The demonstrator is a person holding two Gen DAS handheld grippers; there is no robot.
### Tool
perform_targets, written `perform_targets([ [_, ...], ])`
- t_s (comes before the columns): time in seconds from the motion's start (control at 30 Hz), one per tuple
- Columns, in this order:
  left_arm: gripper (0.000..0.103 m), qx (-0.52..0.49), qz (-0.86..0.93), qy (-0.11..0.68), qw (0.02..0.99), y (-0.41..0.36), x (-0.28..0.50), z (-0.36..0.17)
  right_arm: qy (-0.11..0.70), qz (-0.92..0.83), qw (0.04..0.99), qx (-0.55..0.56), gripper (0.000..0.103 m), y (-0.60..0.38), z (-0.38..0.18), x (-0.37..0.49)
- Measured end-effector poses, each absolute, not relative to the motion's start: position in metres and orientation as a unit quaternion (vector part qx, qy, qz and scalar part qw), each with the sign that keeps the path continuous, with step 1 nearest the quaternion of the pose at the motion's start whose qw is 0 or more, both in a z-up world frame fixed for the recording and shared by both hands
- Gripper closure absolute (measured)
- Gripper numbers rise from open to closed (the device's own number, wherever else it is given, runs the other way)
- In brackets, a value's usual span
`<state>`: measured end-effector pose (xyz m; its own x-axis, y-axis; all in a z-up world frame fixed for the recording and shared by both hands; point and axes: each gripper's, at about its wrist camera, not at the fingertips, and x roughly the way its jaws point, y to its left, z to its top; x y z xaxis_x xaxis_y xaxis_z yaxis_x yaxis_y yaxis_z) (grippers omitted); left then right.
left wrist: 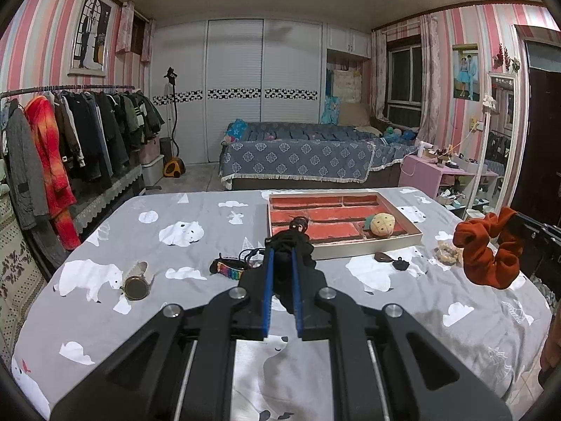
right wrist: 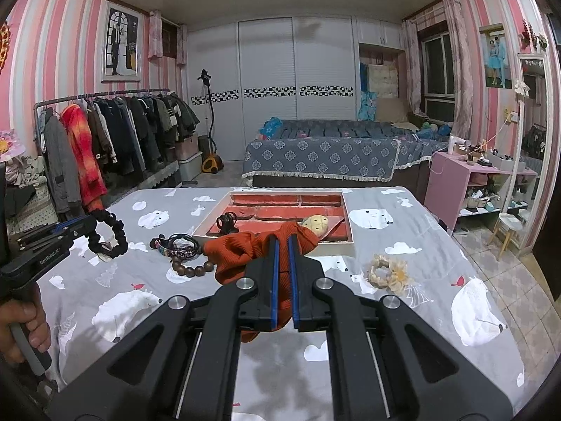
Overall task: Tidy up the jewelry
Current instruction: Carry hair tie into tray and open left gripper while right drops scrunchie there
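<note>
Pinching a ribbed rust-orange scrunchie [right wrist: 245, 249] in right claw [right wrist: 283, 242], black scrunchie [left wrist: 291, 245] in left claw [left wrist: 282, 249]

left gripper [left wrist: 282, 245]: fingers nearly closed, clamping, raised, tilted down | right gripper [right wrist: 283, 242]: fingers closed, clamping, raised | hand [right wrist: 21, 326]: grips left handle

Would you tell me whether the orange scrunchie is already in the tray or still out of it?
Out. The orange scrunchie hangs pinched in the right gripper above the bedsheet, beside the tray.
</note>
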<state>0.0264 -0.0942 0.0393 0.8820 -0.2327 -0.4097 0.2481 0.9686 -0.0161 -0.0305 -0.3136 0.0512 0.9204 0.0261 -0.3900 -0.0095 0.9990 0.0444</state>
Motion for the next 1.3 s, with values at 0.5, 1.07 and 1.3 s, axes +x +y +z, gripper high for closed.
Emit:
perform_targets([
  [0.5,0.093,0.024,-0.121,0.216,0.968,-0.099,0.035,0.042,0.206,0.010,0.978,0.025,0.097,-0.315,0.047,-0.019],
  [1.07,0.093,0.003,-0.161,0.224,0.961,-0.121,0.117,0.051,0.210,0.001,0.977,0.024,0.097,-0.330,0.047,0.050],
  [1.3,0.093,0.018,-0.156,0.244,0.957,-0.147,0.204,0.040,0.210,-0.016,0.977,0.020,0.097,-0.346,0.048,0.123],
])
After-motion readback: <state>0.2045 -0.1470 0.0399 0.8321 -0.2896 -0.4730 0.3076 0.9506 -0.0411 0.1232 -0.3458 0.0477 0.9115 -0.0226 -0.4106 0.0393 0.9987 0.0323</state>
